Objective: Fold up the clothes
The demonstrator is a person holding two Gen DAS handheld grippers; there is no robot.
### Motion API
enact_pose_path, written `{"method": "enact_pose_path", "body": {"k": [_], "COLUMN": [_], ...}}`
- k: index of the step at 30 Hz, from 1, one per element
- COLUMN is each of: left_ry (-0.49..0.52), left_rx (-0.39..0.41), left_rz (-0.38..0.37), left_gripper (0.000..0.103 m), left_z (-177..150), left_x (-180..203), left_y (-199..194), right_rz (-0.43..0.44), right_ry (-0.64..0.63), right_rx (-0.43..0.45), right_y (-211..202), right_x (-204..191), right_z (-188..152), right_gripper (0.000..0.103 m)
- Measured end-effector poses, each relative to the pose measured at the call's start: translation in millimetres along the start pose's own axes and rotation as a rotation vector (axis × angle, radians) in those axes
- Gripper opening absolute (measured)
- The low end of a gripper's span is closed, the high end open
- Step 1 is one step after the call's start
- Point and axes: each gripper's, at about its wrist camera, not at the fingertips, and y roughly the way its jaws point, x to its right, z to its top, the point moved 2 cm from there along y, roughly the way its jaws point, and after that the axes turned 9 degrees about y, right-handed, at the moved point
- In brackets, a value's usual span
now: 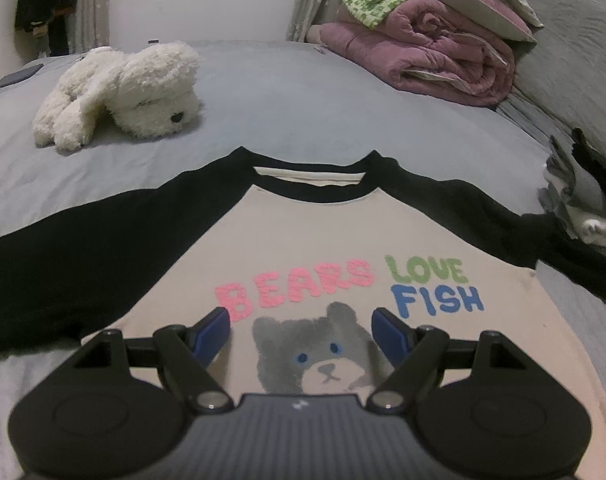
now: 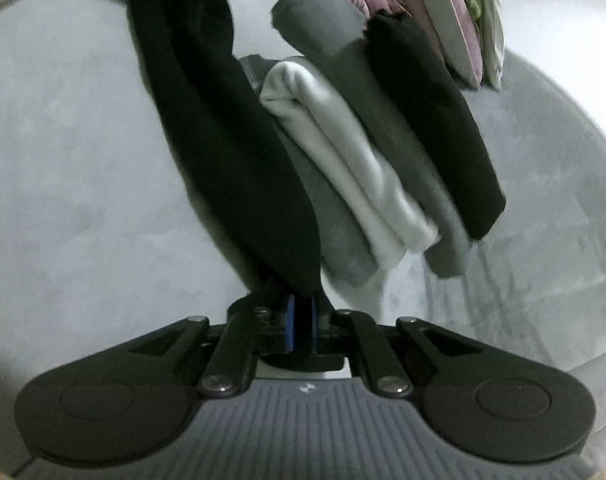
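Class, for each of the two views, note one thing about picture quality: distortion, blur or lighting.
Left wrist view: fisheye bends the bed into a dome, and the dim corners go dark; the shirt print stays readable. Right wrist view: the black sleeve is smeared at its edges and shows no detail; the folded stack looks soft.

The left wrist camera sits just behind the left gripper (image 1: 301, 330), low over the shirt (image 1: 327, 236), looking down and forward across the bed (image 1: 295, 92) to the far wall. The right wrist camera looks along the right gripper (image 2: 301, 320), close to a black sleeve (image 2: 223, 132) and folded clothes stack (image 2: 383, 148). Both views share the pink quilt (image 1: 435, 56) and sleeve
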Motion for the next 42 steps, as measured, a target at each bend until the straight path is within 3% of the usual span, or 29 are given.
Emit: {"method": "enact_pose_path", "body": {"k": [3,8,12,15,19,21,24,27,31,37,42], "left_ry": [0.020,0.036,0.054,0.087,0.108,0.110,0.126,0.158,0.210,0.203,0.279], "left_rx": [-0.012,-0.029,-0.051,-0.056,-0.044,-0.041,-0.046,-0.056,-0.088,-0.092,-0.126], "left_rz": [-0.041,-0.166,-0.264,-0.284,-0.321,-0.354,-0.442,-0.572,-0.686,-0.786,-0.871], "left_gripper": [0.079,0.078,0.076,0.074,0.069,0.058,0.046,0.042,0.039,0.036,0.037], "left_z": [2.0,4.9,1.8,-1.1,-8.0,-14.8,-29.9,-47.5,-68.4,-80.6,-82.1], "left_x": [7.5,31.3,57.3,76.0,96.4,104.1,113.8,127.1,153.8,172.9,187.0], "left_y": [-2.7,-7.4,-13.4,-19.6,-27.4,-29.9,-38.1,-46.2,-48.1,-47.3,-51.0], "right_rz": [0.107,0.319,0.493,0.677,0.878,0.977,1.139,1.257,1.405,1.501,1.373], "right_ry": [0.132,0.388,0.529,0.550,0.458,0.421,0.395,0.394,0.418,0.367,0.348], "right_rx": [-0.020,-0.019,-0.009,0.001,-0.021,-0.033,-0.049,-0.078,-0.152,-0.196,-0.168], "right_y": [-7.3,-16.9,-29.3,-49.0,-62.7,-75.1,-86.5,-88.4,-88.4,-104.1,-104.0], "right_x": [24.5,67.9,81.0,74.4,43.1,24.2,7.8,4.5,3.5,3.2,25.7], "right_z": [2.5,8.4,13.9,10.5,4.3,-0.5,-7.9,-17.8,-26.6,-27.1,-34.0], "right_gripper": [0.032,0.041,0.041,0.041,0.041,0.041,0.041,0.041,0.042,0.042,0.042]}}
